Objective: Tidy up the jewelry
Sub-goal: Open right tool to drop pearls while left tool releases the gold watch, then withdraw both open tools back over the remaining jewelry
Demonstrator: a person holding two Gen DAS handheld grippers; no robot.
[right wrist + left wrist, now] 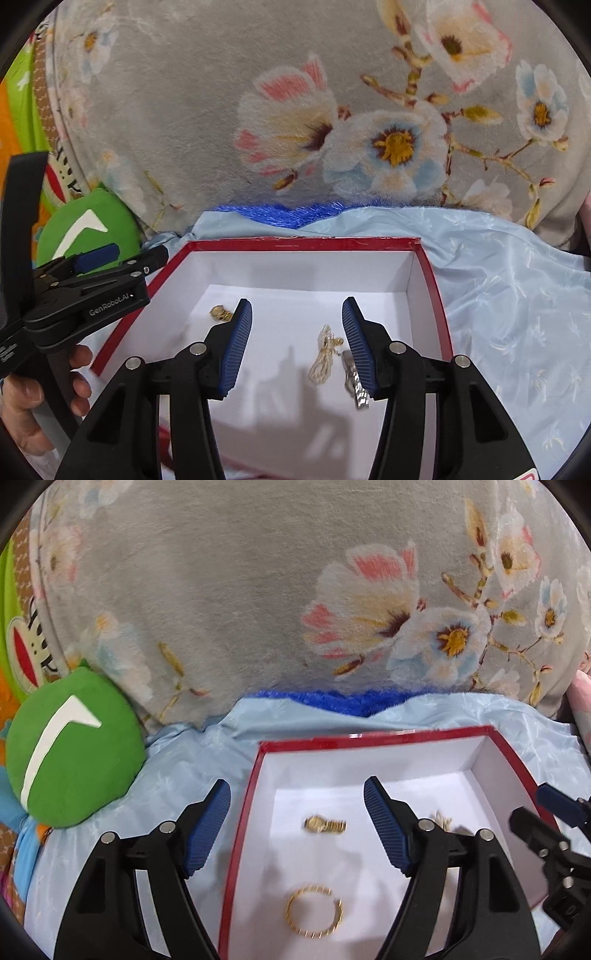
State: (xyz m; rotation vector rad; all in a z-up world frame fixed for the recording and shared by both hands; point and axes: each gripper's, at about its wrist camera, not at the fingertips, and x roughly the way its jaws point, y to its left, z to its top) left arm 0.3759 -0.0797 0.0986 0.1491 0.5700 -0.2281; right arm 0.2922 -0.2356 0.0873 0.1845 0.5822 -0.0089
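A red box with a white inside [255, 775] [432, 280] lies on light blue cloth. In it lie a gold watch [325, 824] [220, 313], a gold bangle [314, 911], a pale gold chain [325, 354] [443, 819] and a silver watch band [357, 387]. My left gripper [297, 794] is open and empty, hovering over the box's left rim above the gold watch. My right gripper [297, 314] is open and empty above the box, with the chain between its fingers and the silver band under the right finger.
A grey floral blanket [240, 590] rises behind the box. A green plush [74, 746] lies to the left. Blue fuzzy fabric [332, 699] shows at the cloth's far edge. The person's hand [33, 406] holds the left gripper's handle at left.
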